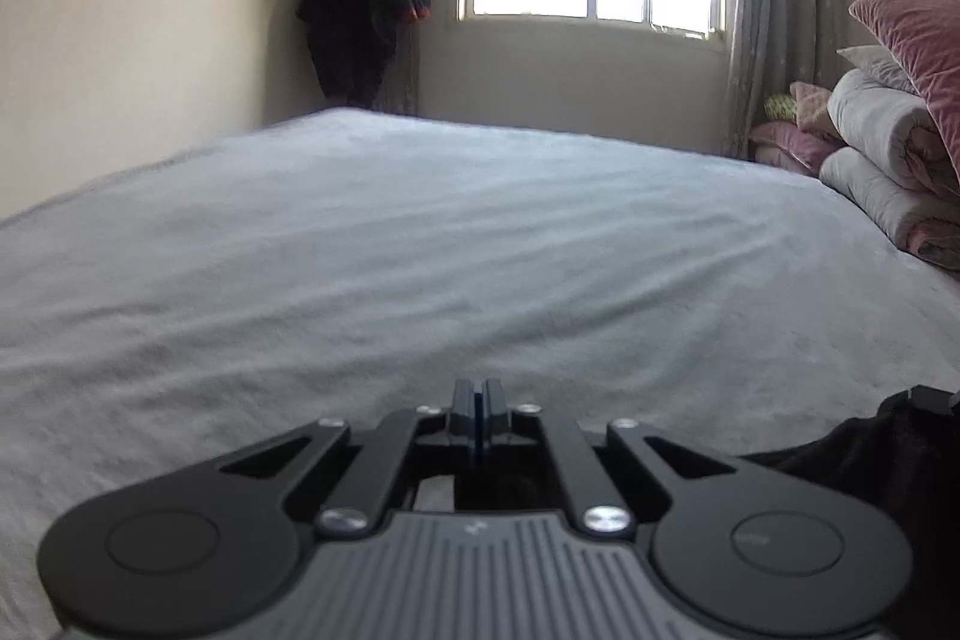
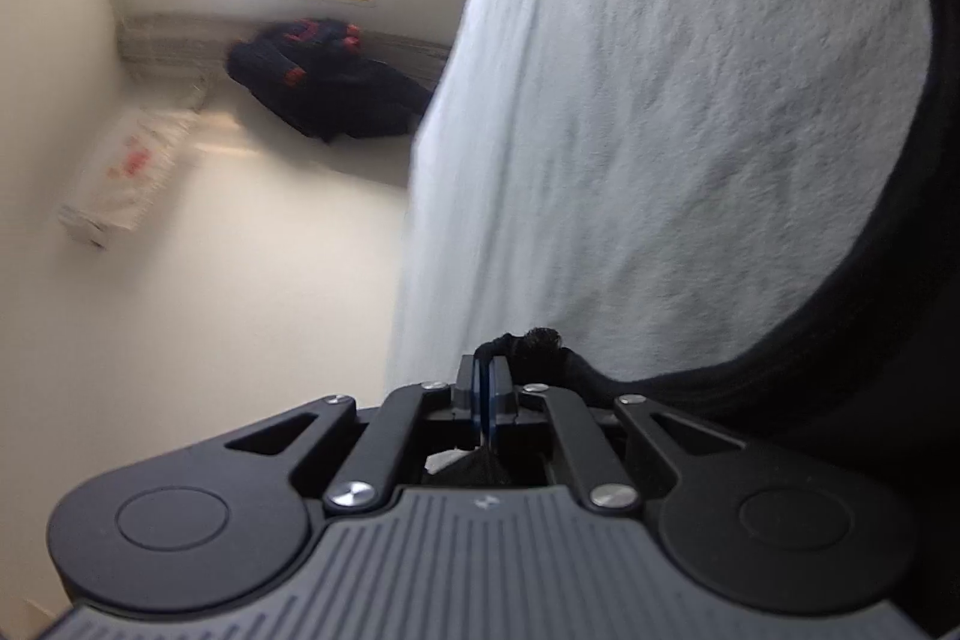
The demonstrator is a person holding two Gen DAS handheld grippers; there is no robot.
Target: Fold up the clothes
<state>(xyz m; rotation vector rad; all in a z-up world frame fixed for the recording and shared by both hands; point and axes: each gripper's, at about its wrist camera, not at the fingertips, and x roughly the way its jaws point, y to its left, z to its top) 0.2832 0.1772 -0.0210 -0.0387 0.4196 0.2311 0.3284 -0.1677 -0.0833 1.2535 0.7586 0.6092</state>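
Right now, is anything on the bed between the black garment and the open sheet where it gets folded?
Nothing visible. The right tool is shut on the black garment, and the grey sheet ahead lies bare. The stacked bedding sits off at the far right edge.

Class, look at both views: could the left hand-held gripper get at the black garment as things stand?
Probably yes. The black garment lies just right of the left hand-held gripper on the bed, with nothing between, though its fingers are closed and must open first.
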